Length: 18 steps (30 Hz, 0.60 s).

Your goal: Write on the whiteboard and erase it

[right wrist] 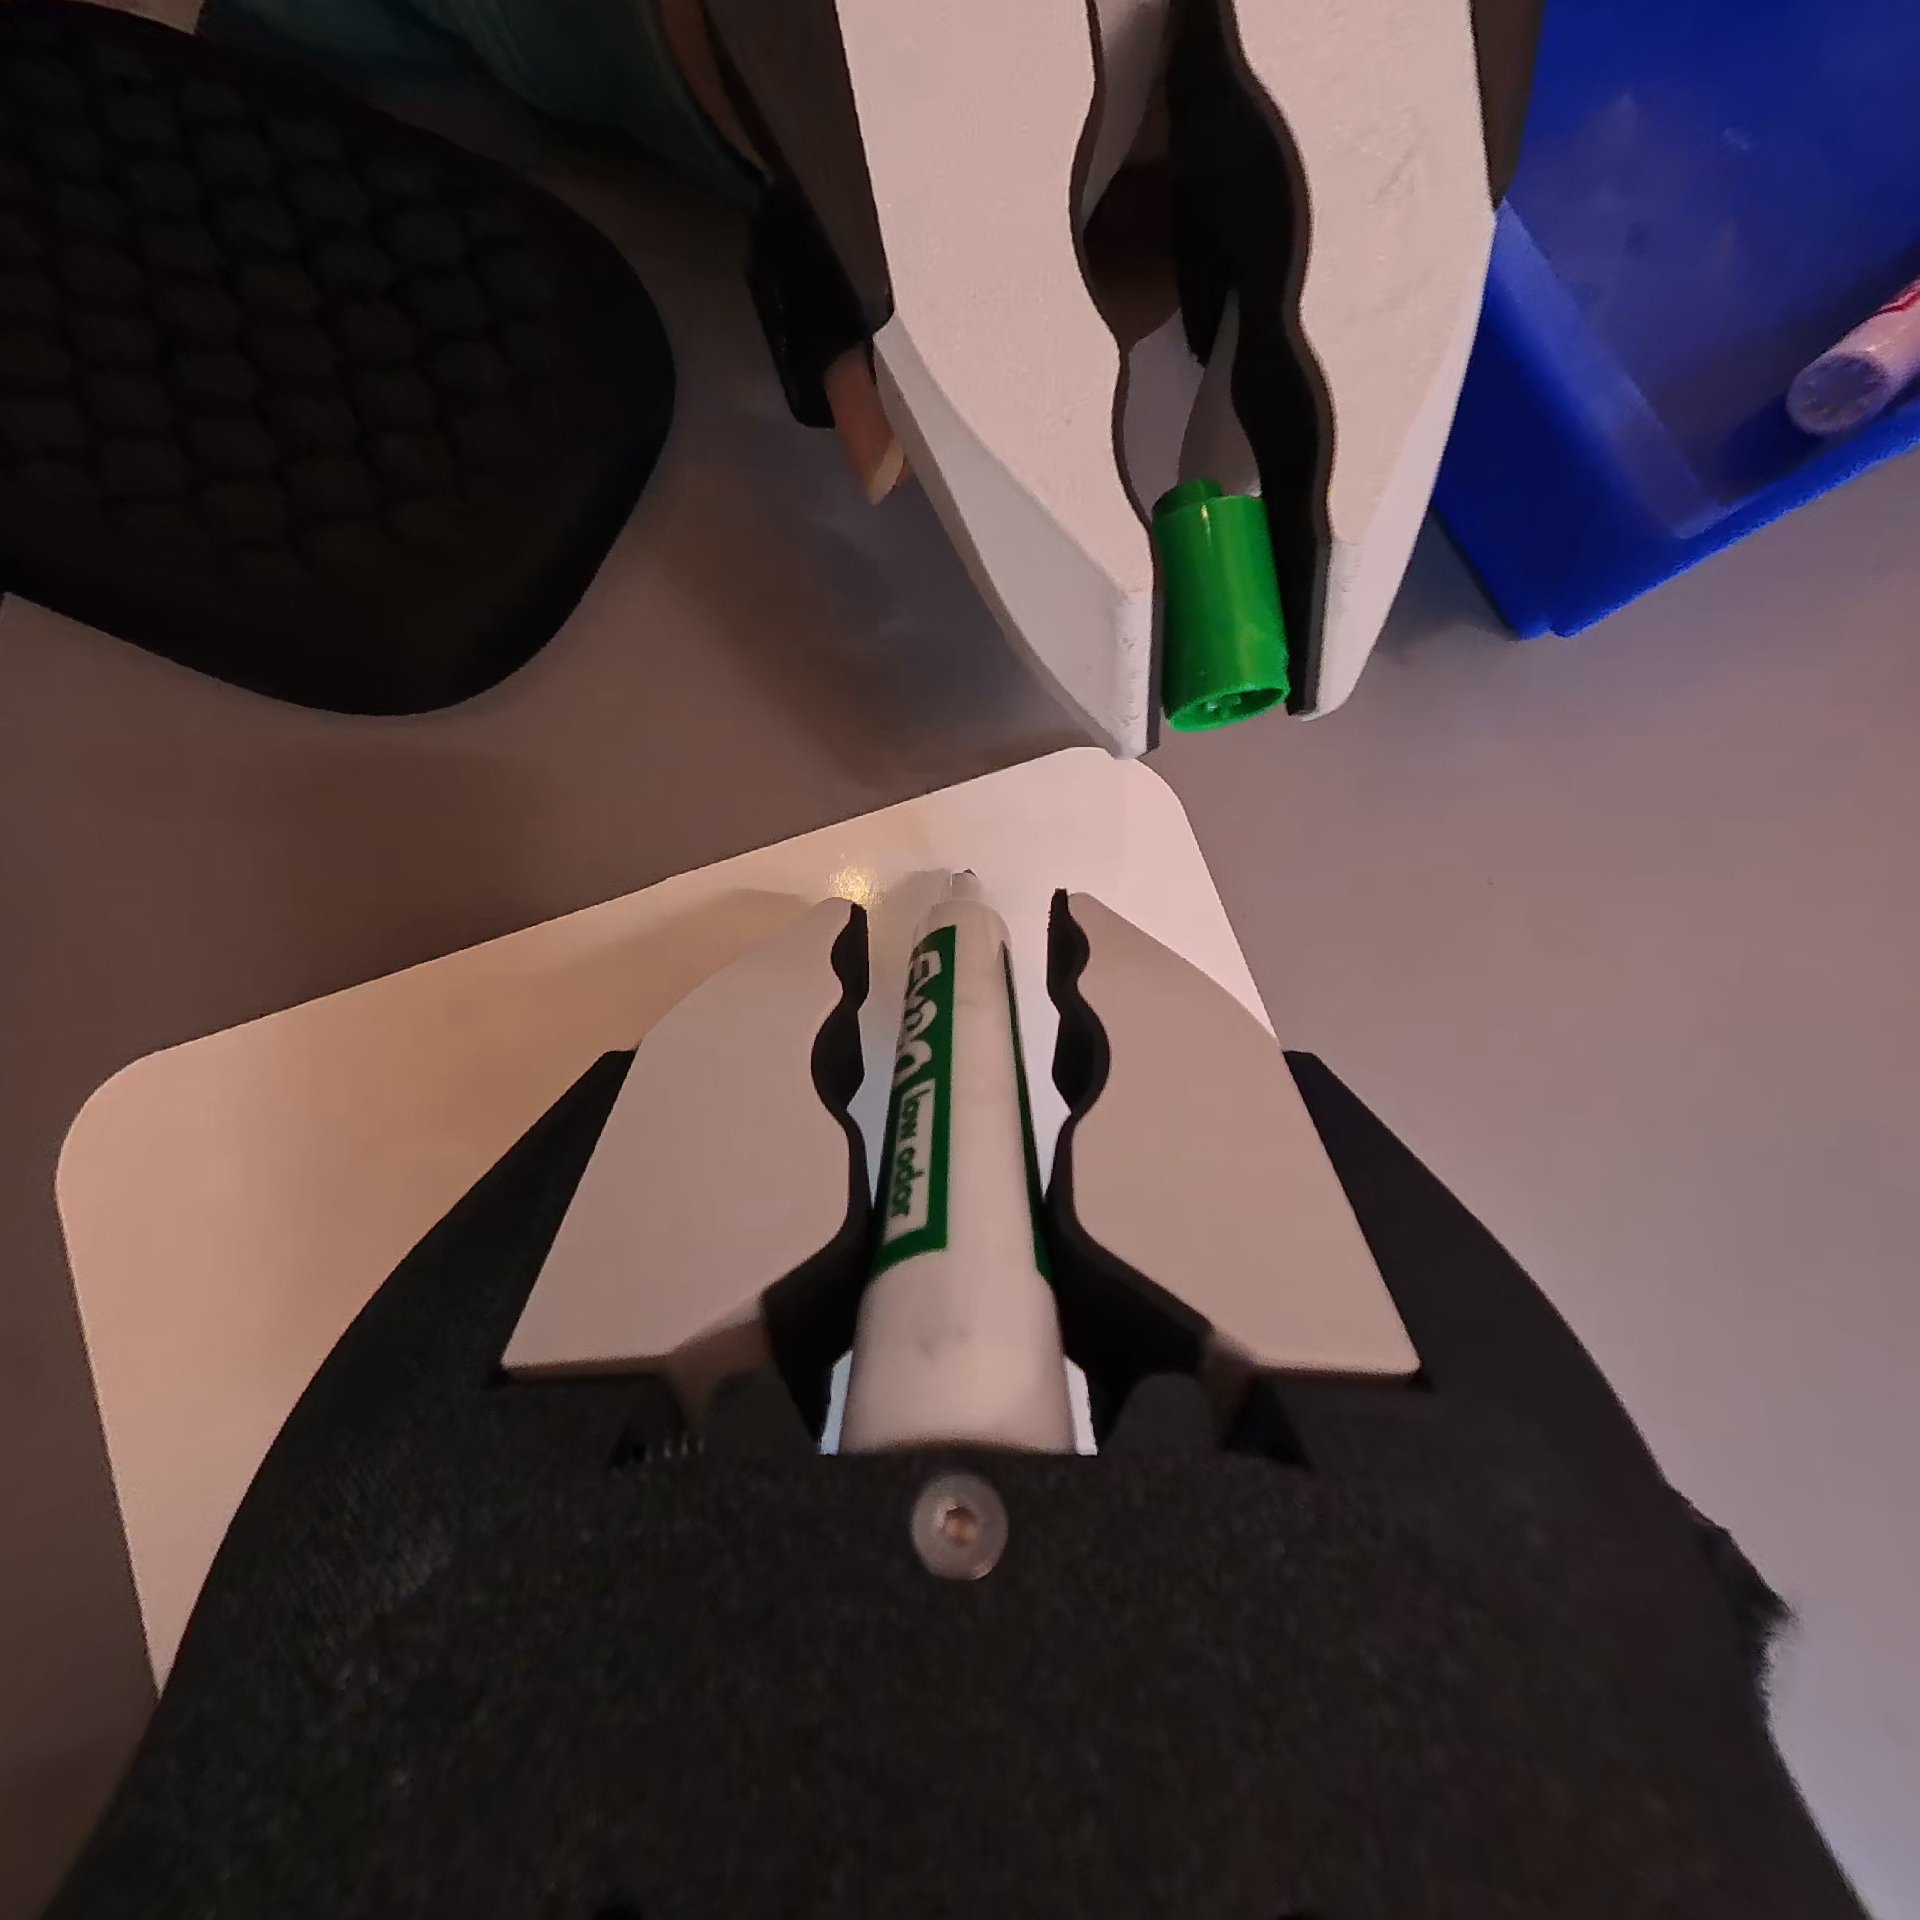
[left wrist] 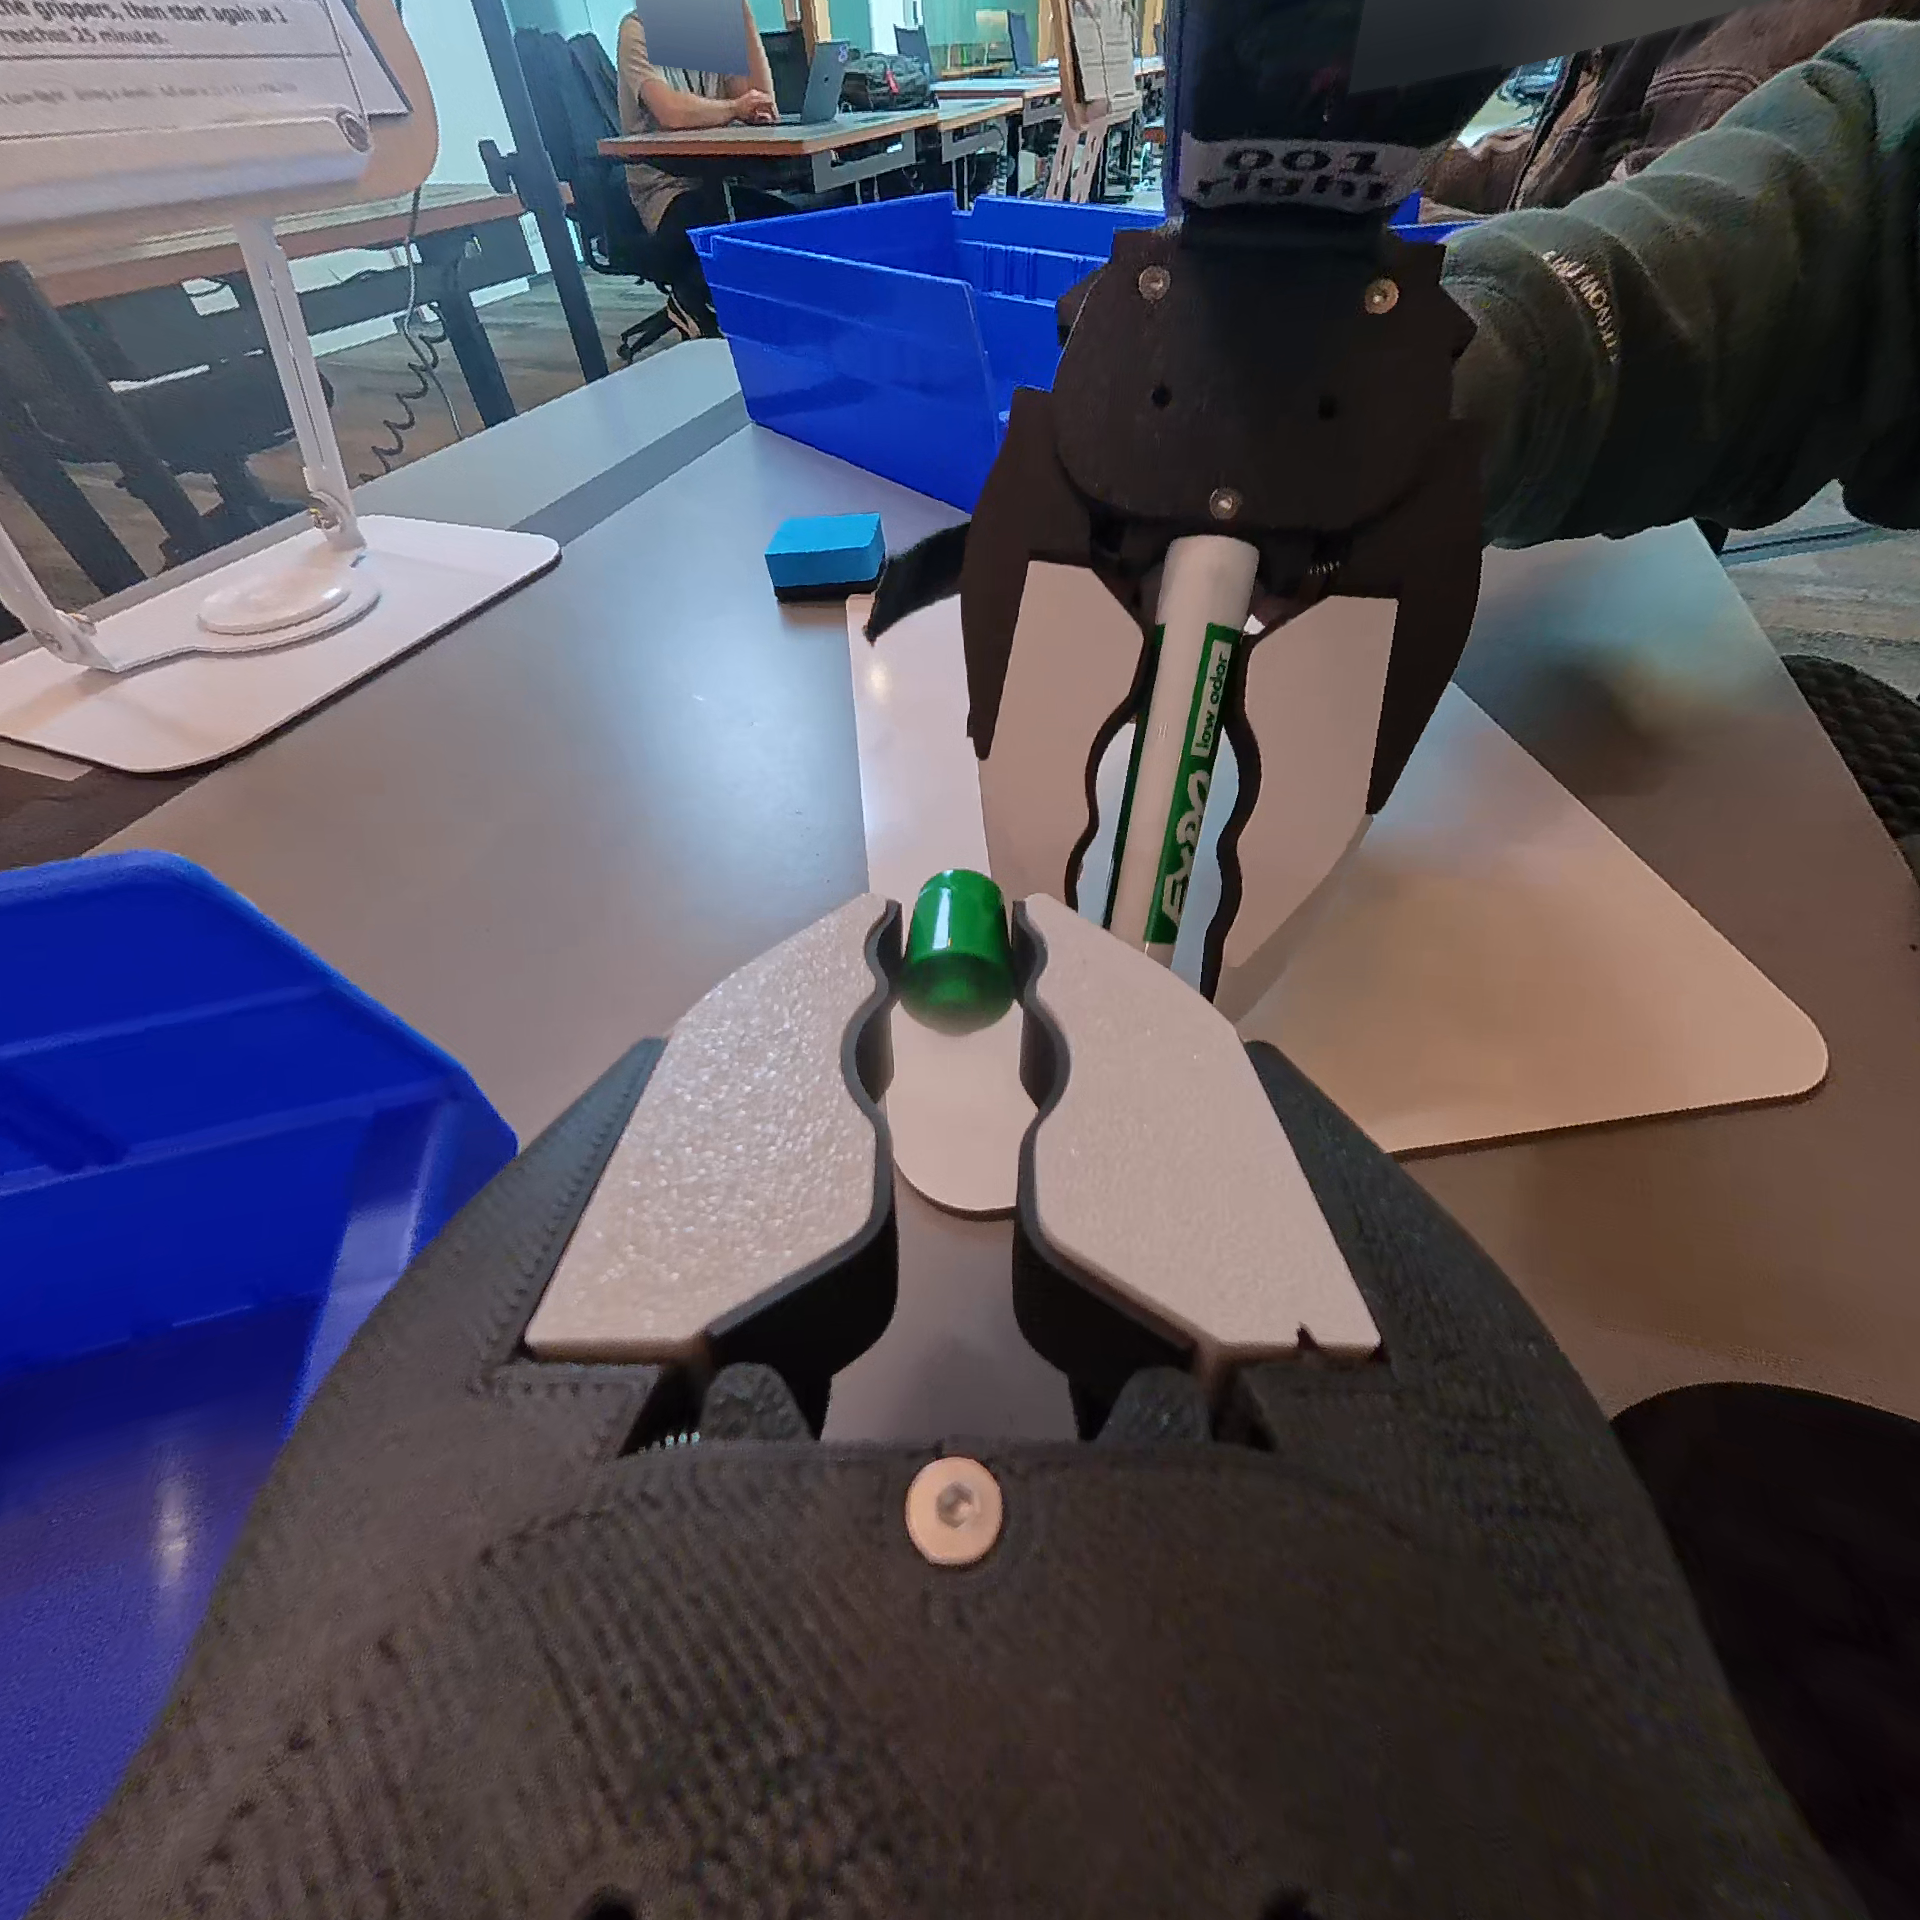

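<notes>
The flat white rounded-corner whiteboard [left wrist: 1507, 997] lies on the grey table [left wrist: 582, 790], and everything else is best placed from it. Above its near corner the right gripper [right wrist: 961, 904] has its jaws clamped on the white-barrelled marker with green printing [right wrist: 961, 1164], tip pointing down at the board and either touching it or just short of it (the right wrist view does not settle which). Just off that same corner, the left gripper [left wrist: 954, 925] has its jaws pressed together on the small green plastic marker cap [left wrist: 956, 961], held clear of the board surface. No ink marks show on the visible part of the board.

The marker looks light and stiff, with a smooth, slippery barrel; the grip along its length, with the scalloped finger edges cradling it, seems sensible, since a hold nearer the tip would likely give steadier strokes but hide the line. The felt tip is the fragile part, so light pressure is probably enough.

At the board's far side sits a small blue foam eraser with a black felt base [left wrist: 826, 556], soft and light, best pinched across its short sides. Blue plastic bins [left wrist: 862, 343] stand beyond it.
</notes>
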Motion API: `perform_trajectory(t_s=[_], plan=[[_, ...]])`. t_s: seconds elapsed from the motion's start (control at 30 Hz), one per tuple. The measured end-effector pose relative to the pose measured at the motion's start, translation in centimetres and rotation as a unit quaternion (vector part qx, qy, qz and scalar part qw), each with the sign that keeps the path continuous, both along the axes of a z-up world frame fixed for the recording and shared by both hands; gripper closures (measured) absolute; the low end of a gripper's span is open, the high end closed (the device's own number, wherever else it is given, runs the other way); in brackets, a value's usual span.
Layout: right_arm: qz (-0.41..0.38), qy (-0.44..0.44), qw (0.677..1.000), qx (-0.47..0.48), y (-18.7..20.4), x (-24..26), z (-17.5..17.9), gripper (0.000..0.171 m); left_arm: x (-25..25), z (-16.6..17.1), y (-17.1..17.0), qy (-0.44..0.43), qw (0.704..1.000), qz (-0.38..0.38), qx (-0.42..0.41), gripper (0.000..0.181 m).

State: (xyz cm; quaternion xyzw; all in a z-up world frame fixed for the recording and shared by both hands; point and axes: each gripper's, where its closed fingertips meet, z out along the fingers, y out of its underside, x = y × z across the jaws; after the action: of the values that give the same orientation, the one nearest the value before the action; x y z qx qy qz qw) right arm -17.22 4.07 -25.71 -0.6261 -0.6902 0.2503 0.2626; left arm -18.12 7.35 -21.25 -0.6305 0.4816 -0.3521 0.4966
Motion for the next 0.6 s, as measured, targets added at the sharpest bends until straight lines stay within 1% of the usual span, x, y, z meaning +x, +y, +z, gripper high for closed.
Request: perform_trajectory(t_s=[0.33,0.6], plan=[[0.010,-0.023,1.000,0.008,-0.4,0.2,-0.5,0.137,0.1,-0.3,-0.1,0.005,1.000,-0.004,-0.005,0.161],[0.031,-0.042,0.999,0.011,-2.6,1.2,-0.5,0.138,0.1,-0.4,-0.1,0.007,1.000,-0.005,-0.006,0.161]])
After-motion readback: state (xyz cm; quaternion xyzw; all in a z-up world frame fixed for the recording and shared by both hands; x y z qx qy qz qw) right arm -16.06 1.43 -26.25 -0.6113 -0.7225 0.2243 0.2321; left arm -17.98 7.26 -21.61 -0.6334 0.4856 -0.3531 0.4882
